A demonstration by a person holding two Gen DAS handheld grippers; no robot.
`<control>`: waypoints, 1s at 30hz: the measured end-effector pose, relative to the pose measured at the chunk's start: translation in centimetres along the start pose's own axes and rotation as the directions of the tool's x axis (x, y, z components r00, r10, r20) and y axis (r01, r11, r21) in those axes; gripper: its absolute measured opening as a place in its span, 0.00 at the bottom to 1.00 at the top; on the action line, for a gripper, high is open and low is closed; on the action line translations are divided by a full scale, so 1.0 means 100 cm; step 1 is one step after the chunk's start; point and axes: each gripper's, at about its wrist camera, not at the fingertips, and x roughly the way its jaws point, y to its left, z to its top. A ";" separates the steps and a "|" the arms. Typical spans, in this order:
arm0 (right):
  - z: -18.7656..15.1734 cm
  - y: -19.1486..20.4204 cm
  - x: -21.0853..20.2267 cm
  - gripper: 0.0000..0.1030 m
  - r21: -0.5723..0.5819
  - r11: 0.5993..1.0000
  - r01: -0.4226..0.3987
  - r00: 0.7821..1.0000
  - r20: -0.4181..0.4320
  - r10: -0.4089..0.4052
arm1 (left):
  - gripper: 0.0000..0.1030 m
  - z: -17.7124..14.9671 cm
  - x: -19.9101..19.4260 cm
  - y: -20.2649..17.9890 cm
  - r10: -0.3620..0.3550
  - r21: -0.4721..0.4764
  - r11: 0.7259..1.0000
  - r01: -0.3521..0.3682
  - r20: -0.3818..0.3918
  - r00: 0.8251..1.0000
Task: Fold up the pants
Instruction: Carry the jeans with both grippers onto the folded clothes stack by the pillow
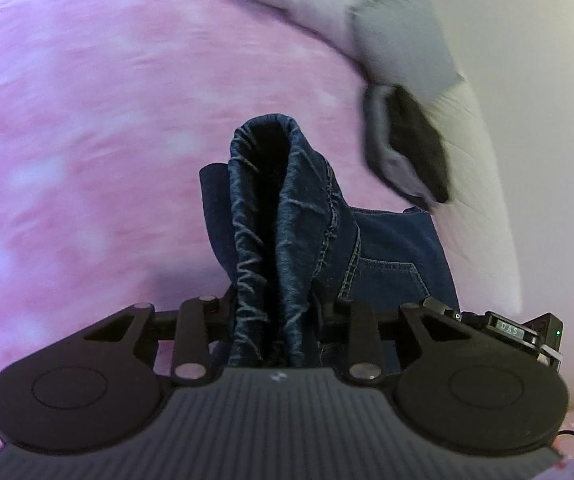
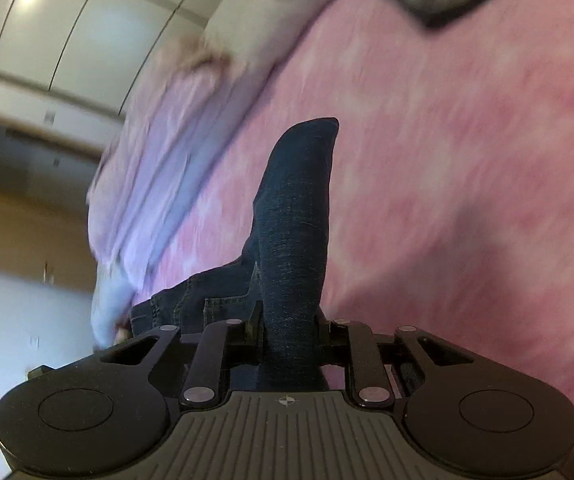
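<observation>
In the left wrist view, the left claw [image 1: 273, 312] is clamped on a bunched part of the jeans [image 1: 283, 216]. The dark blue cloth stands up between the two fingers and rises above them, with the crinkled edge turned toward the camera. To the right of this bunch, just behind the claw, more of the jeans hangs lower, and a pocket [image 1: 387, 280] with light stitching shows there. Under and behind all this lies the pink blanket [image 1: 87, 140], which is blurred. At the upper right, near the edge of the blanket, there is a grey and black piece of clothing [image 1: 407, 148], well apart from the jeans.

In the right wrist view, the right claw [image 2: 291, 332] is also pressed together on the jeans [image 2: 295, 220]. A smooth fold of denim stands up between its fingers. To the left of the claw the rest of the jeans runs down and away. Beside it lies a lilac garment [image 2: 159, 168], blurred, on the pink blanket [image 2: 467, 160].
</observation>
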 end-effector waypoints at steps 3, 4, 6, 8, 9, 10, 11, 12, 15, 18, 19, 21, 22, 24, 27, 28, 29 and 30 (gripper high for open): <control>0.049 -0.008 -0.035 0.16 0.014 1.000 0.015 0.997 0.073 -0.016 | 0.27 0.033 0.038 -0.059 -0.040 0.058 0.997 0.041 -0.018 0.999; 0.069 -0.014 -0.045 0.16 0.019 1.000 0.018 0.995 0.095 -0.020 | 0.27 0.042 0.051 -0.079 -0.049 0.078 0.996 0.051 -0.020 0.999; 0.109 -0.022 -0.062 0.16 0.021 1.000 0.023 0.992 0.125 -0.025 | 0.27 0.062 0.083 -0.121 -0.063 0.108 0.992 0.064 -0.019 0.998; 0.159 -0.038 -0.079 0.16 0.016 1.000 0.022 0.990 0.141 -0.024 | 0.27 0.081 0.117 -0.161 -0.070 0.121 0.990 0.071 -0.013 0.997; 0.185 -0.046 -0.084 0.16 0.004 1.000 0.019 0.990 0.142 -0.019 | 0.27 0.091 0.134 -0.179 -0.071 0.124 0.990 0.072 -0.008 0.997; 0.215 -0.055 -0.090 0.16 -0.013 1.000 0.015 0.990 0.143 -0.013 | 0.27 0.101 0.151 -0.197 -0.071 0.128 0.989 0.070 0.001 0.997; 0.245 -0.064 -0.094 0.16 -0.020 1.000 0.010 0.990 0.142 -0.007 | 0.27 0.112 0.171 -0.219 -0.071 0.120 0.990 0.069 0.012 0.997; 0.274 -0.071 -0.097 0.16 -0.025 1.000 0.008 0.990 0.141 -0.004 | 0.27 0.121 0.188 -0.237 -0.070 0.115 0.991 0.067 0.022 0.997; 0.360 -0.089 -0.102 0.16 -0.065 0.998 0.001 0.989 0.146 0.008 | 0.27 0.156 0.239 -0.293 -0.068 0.119 0.991 0.060 0.061 0.996; 0.437 -0.105 -0.102 0.16 -0.103 0.994 -0.020 0.985 0.168 0.037 | 0.27 0.197 0.287 -0.339 -0.079 0.121 0.990 0.067 0.100 0.992; 0.460 -0.111 -0.100 0.16 -0.113 0.993 -0.030 0.983 0.177 0.050 | 0.27 0.211 0.301 -0.351 -0.082 0.129 0.989 0.067 0.113 0.990; 0.495 -0.123 -0.094 0.16 -0.119 0.992 -0.051 0.979 0.190 0.073 | 0.26 0.236 0.328 -0.373 -0.080 0.148 0.987 0.059 0.135 0.988; 0.510 -0.130 -0.091 0.16 -0.126 0.990 -0.058 0.977 0.197 0.082 | 0.27 0.245 0.339 -0.381 -0.080 0.161 0.985 0.057 0.143 0.987; 0.533 -0.144 -0.086 0.16 -0.129 0.989 -0.073 0.973 0.209 0.099 | 0.27 0.260 0.362 -0.391 -0.079 0.178 0.983 0.051 0.151 0.985; 0.551 -0.165 -0.074 0.16 -0.114 0.990 -0.087 0.970 0.215 0.110 | 0.26 0.267 0.389 -0.393 -0.077 0.192 0.980 0.047 0.154 0.985; 0.555 -0.173 -0.069 0.16 -0.104 0.990 -0.091 0.970 0.214 0.112 | 0.27 0.270 0.397 -0.393 -0.074 0.193 0.980 0.044 0.152 0.986; 0.561 -0.180 -0.066 0.16 -0.095 0.991 -0.093 0.971 0.211 0.111 | 0.26 0.274 0.407 -0.391 -0.072 0.189 0.981 0.044 0.146 0.987; 0.566 -0.190 -0.064 0.16 -0.090 0.992 -0.093 0.972 0.207 0.110 | 0.26 0.274 0.413 -0.387 -0.067 0.185 0.982 0.041 0.140 0.988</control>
